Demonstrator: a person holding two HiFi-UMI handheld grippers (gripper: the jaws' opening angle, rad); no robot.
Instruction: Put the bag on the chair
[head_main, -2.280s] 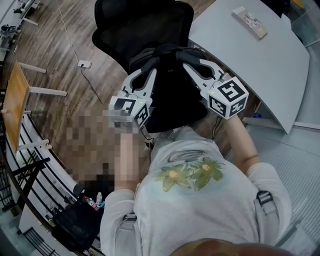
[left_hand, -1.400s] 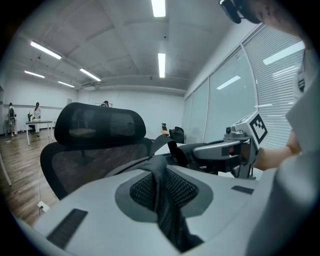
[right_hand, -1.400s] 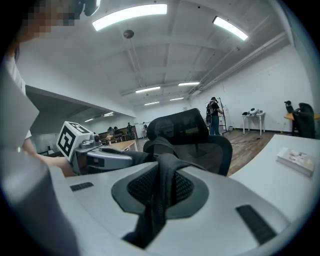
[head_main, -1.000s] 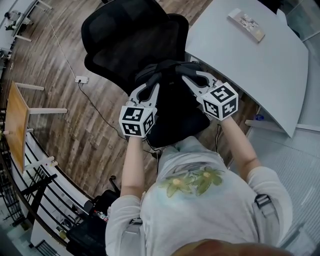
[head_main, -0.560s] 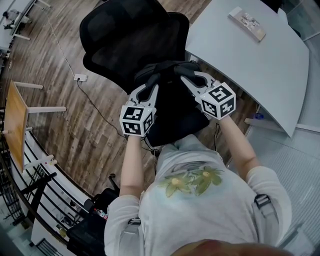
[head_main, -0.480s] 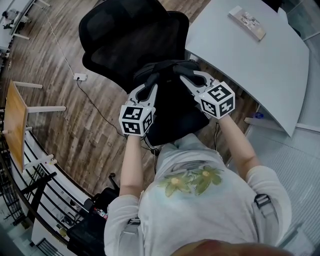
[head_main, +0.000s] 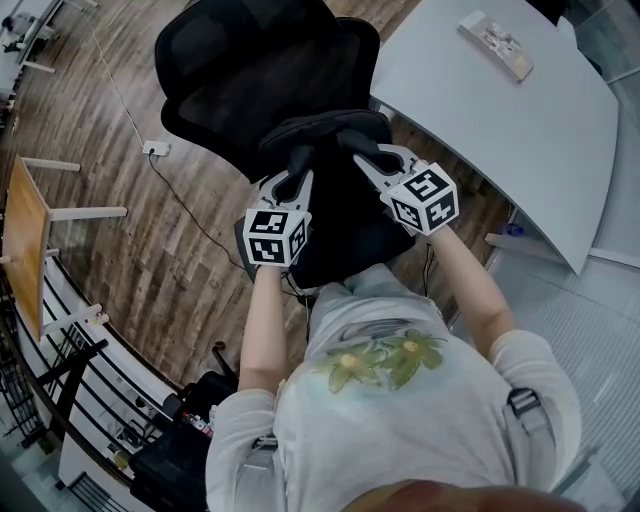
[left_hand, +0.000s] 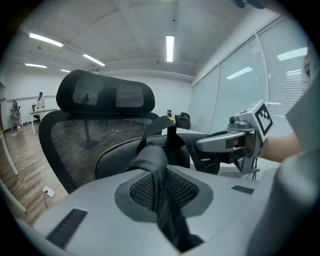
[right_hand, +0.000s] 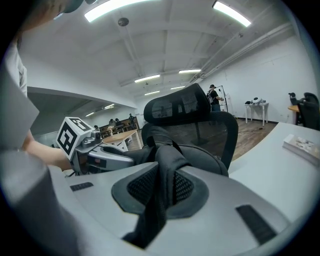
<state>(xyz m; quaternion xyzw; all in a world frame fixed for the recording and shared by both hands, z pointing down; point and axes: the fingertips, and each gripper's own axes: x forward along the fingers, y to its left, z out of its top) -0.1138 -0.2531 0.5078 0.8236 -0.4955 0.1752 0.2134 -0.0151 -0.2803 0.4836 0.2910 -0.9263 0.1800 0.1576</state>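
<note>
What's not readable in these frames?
- Seat of the chair: head view, hidden under the bag; contact unclear.
- Bag's lower part: both gripper views, blocked by jaws shut on its straps.
- Flat item on the table: head view, too small to identify.

Bag (head_main: 345, 215) before chair (head_main: 250, 80), table (head_main: 500, 110) right
</note>
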